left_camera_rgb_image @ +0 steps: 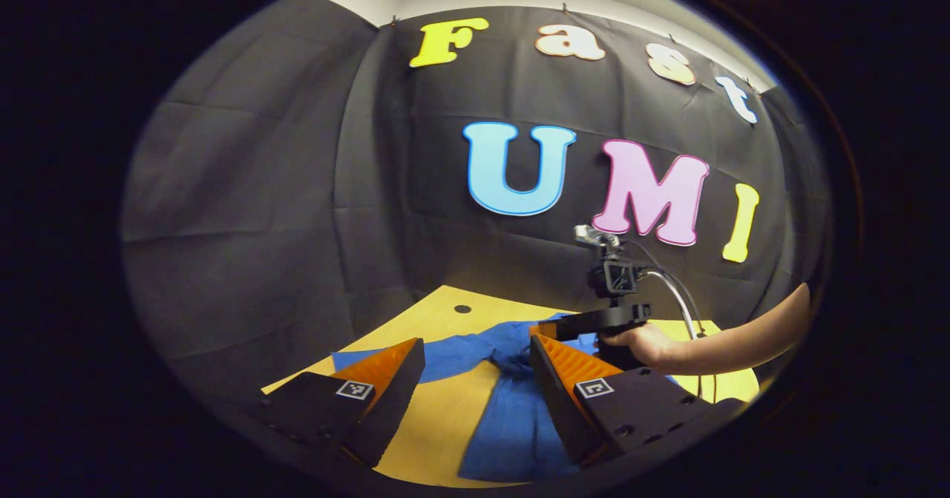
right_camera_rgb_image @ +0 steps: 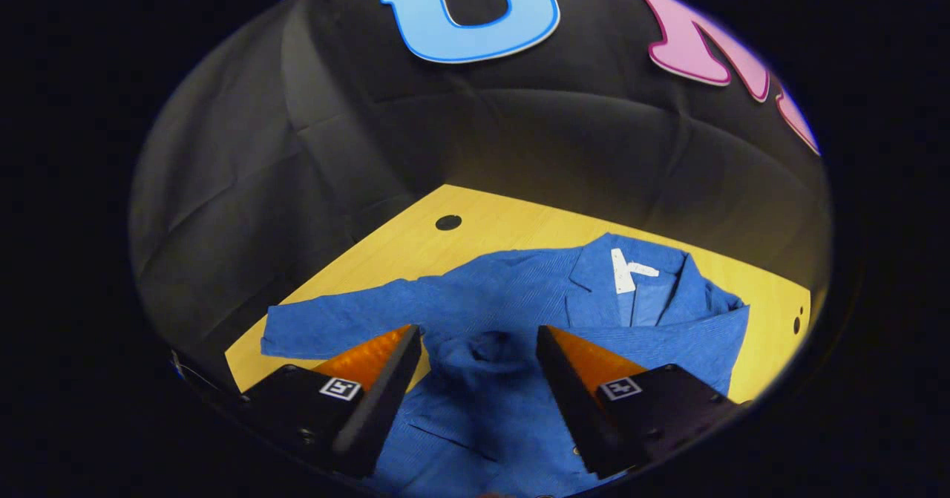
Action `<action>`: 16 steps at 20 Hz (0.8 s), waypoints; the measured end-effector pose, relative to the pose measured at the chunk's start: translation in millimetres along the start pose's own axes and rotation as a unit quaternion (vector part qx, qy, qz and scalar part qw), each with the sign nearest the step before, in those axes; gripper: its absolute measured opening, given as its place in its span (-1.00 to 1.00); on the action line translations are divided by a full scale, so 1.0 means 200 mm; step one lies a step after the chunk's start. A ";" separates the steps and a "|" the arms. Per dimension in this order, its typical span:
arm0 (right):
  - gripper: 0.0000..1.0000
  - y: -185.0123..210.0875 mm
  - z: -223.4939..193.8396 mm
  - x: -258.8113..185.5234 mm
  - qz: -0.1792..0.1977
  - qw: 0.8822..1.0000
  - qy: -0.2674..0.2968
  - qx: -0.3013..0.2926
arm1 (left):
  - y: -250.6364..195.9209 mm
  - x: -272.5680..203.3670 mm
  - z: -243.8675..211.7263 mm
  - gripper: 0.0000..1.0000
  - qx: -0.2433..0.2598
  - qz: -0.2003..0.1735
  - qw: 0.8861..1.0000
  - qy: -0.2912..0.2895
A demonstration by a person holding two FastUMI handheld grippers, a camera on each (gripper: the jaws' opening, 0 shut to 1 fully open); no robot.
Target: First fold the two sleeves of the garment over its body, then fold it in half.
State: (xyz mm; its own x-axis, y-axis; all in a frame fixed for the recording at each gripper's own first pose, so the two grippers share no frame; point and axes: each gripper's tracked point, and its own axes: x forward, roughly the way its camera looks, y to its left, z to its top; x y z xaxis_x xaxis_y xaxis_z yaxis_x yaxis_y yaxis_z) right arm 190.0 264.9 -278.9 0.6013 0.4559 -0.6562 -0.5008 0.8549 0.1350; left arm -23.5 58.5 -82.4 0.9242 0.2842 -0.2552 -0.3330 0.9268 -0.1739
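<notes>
Lying flat on the yellow table [right_camera_rgb_image: 505, 223], the blue jacket [right_camera_rgb_image: 519, 297] has one sleeve [right_camera_rgb_image: 334, 327] stretched out left. The left gripper [left_camera_rgb_image: 475, 357] is wide apart above it. The right gripper [right_camera_rgb_image: 479, 342] is wide too, holding nothing.

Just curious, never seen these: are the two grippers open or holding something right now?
Left gripper: open, holding nothing, above the blue jacket.
Right gripper: open, holding nothing, over the jacket.
</notes>
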 end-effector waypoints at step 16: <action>0.94 -0.67 -0.05 -1.48 -0.227 0.957 -0.178 -0.042 | 0.97 0.80 -0.64 0.68 0.002 0.162 0.968 0.193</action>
State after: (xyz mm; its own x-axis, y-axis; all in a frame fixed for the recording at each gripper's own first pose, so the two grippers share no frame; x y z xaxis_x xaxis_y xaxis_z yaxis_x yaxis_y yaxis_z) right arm 73.5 12.1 -109.8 0.9348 0.1105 -0.3375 -0.1773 0.9686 -0.1742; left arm 35.4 251.8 -278.9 0.6319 0.4485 -0.6321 -0.5924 0.8054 -0.0208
